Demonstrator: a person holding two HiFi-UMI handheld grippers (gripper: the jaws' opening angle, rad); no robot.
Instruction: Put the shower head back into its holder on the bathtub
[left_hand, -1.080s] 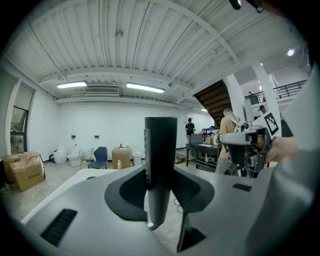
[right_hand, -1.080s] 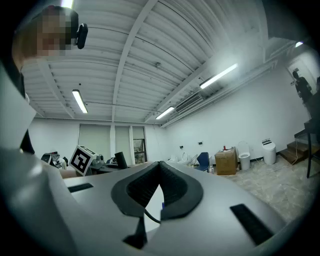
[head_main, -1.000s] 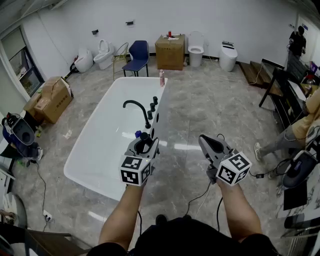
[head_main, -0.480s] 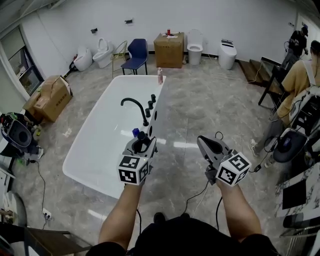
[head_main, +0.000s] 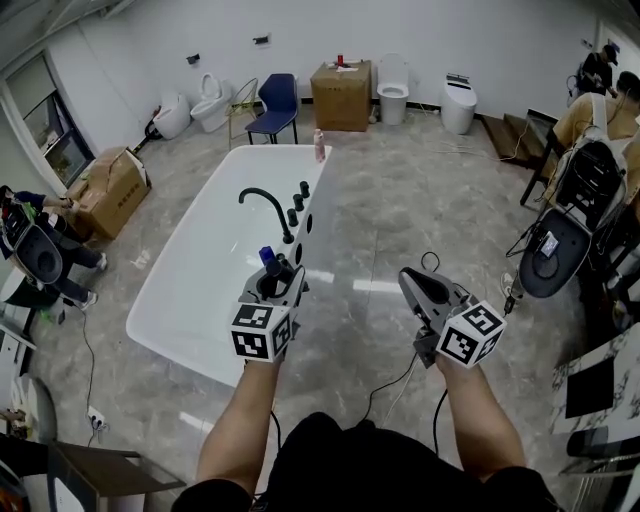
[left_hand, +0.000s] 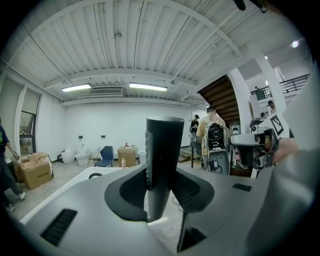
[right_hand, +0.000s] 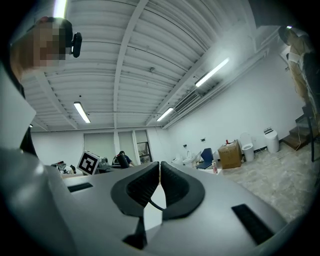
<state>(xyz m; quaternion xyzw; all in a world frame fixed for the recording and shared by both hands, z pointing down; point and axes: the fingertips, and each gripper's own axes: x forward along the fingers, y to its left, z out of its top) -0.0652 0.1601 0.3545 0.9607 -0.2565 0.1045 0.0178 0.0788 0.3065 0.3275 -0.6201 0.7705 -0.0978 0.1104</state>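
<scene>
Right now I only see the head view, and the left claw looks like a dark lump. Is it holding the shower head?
Observer: Yes. In the left gripper view, the left claw is clamped on a dark grey cylindrical shower head handle.
Operator: Is it tipping over?
Observer: No. In that view it stands upright in the claw, with its flat top poking well above it.
Operator: What about my other claw?
Observer: The right gripper view shows the right claw shut, holding nothing.
</scene>
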